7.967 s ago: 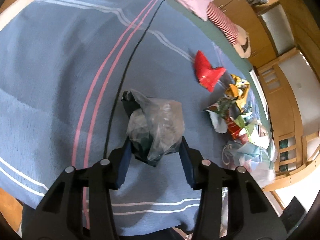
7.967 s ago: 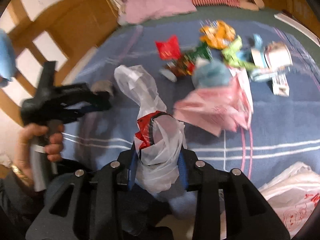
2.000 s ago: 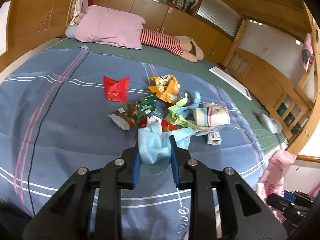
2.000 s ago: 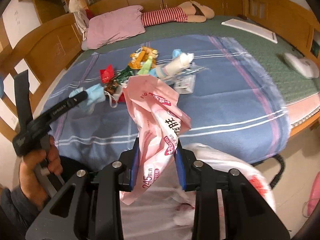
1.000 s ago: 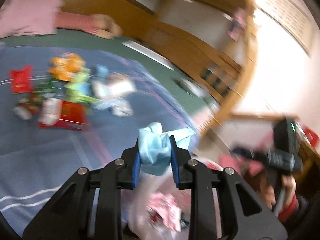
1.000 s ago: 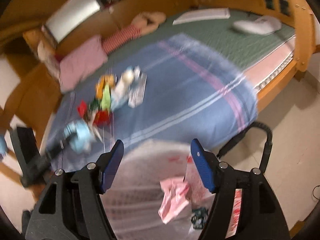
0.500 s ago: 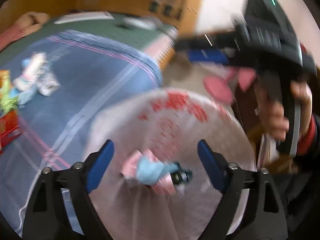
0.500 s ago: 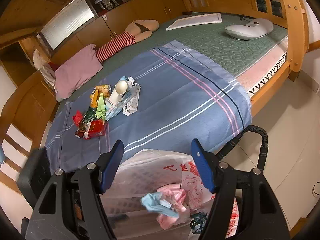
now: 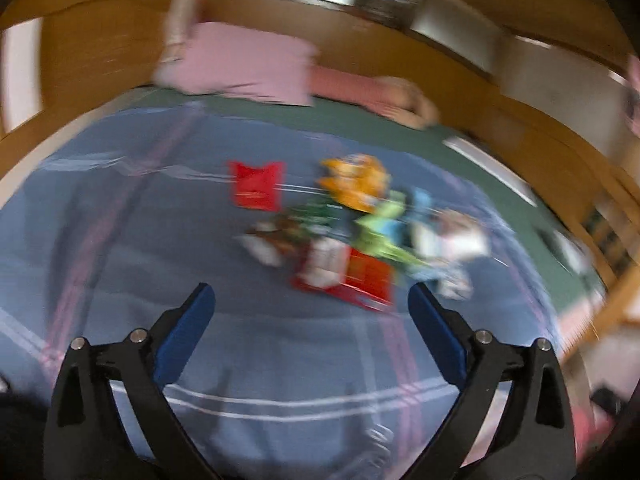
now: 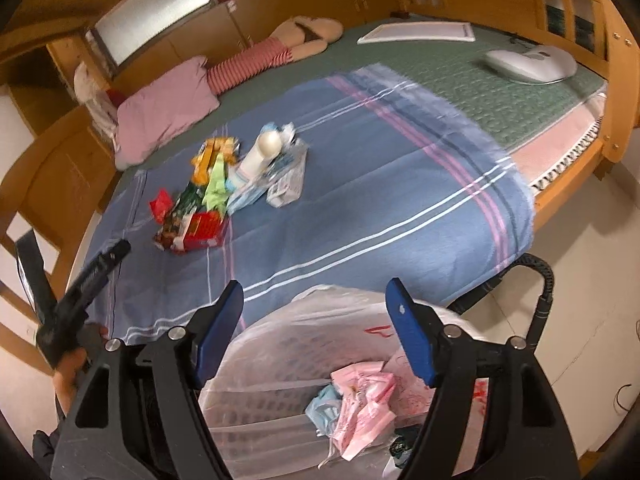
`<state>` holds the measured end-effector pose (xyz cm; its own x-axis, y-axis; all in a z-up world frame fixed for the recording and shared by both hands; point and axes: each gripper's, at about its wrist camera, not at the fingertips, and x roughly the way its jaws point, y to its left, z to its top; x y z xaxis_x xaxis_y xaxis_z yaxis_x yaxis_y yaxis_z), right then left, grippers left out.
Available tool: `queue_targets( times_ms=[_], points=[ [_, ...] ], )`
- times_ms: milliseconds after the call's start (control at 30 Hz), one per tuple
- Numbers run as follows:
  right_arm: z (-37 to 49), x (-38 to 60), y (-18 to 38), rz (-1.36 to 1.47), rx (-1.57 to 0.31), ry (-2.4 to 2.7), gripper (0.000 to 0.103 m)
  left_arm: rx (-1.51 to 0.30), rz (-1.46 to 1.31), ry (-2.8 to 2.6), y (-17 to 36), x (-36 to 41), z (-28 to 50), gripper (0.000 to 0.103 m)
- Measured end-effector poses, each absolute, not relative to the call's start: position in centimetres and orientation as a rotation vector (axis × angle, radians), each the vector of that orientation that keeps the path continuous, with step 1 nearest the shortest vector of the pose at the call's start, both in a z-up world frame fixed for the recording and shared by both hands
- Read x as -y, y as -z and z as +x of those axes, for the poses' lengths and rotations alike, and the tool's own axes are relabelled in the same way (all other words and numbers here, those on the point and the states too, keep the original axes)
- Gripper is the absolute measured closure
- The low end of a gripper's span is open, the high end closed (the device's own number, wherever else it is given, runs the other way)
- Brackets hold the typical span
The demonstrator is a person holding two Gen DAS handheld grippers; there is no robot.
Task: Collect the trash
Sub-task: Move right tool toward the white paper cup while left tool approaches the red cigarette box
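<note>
The blurred left wrist view looks at a trash pile on the blue striped blanket (image 9: 120, 264): a red wrapper (image 9: 256, 190), an orange bag (image 9: 356, 182), a red box (image 9: 366, 276) and a paper cup (image 9: 460, 236). My left gripper (image 9: 309, 289) hovers short of the pile, its jaws opening wide with nothing between them. My right gripper (image 10: 315, 283) stands open and empty above a white bin bag (image 10: 304, 320), which holds a pink bag (image 10: 364, 400) and a light blue piece (image 10: 322, 404). The same pile (image 10: 216, 196) and the left gripper (image 10: 118, 250) show at the left.
A pink pillow (image 10: 164, 108) and a striped doll (image 10: 276, 52) lie at the bed's head. On the green mat sit a white device (image 10: 528, 64) and a flat white board (image 10: 416, 34). A black tube frame (image 10: 544, 280) stands beside the bag on the pale floor.
The left gripper opened and dropped the light blue piece into the bin bag, then swung back toward the pile on the bed. The right gripper stayed open over the bag.
</note>
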<state>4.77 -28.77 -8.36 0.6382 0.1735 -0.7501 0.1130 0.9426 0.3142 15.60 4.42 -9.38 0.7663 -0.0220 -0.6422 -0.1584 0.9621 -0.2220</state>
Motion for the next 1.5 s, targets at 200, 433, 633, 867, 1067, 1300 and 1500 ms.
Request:
queue_targets(
  times_ms=[200, 433, 633, 867, 1067, 1300, 1500],
  points=[
    [6.3, 25.7, 9.0, 0.296, -0.925, -0.076, 0.031, -0.828, -0.367, -0.112, 11.7, -6.3, 17.3, 0.005],
    [10.7, 22.6, 11.5, 0.251, -1.046, -0.139, 0.03, -0.814, -0.343, -0.168, 11.7, -6.2, 16.4, 0.005],
    [16.9, 17.6, 11.4, 0.149, -1.028, -0.215, 0.031, -0.85, -0.505, -0.25, 12.8, -9.1, 16.3, 0.003],
    [25.4, 11.8, 13.8, 0.044, -1.025, -0.221, 0.03, -0.896, -0.585, -0.28, 14.2, -10.3, 16.6, 0.003],
    [29.5, 12.2, 19.4, 0.324, -1.183, -0.27, 0.039, -0.824, -0.661, -0.354, 13.9, -12.2, 15.4, 0.003],
    [24.9, 10.6, 18.3, 0.239, -1.298, -0.613, 0.042, -0.758, -0.873, -0.481, 14.5, -15.4, 13.6, 0.003],
    [24.5, 16.1, 13.2, 0.267, -1.066, -0.446, 0.029, -0.822, -0.854, -0.45, 15.1, -14.8, 14.4, 0.003]
  ],
)
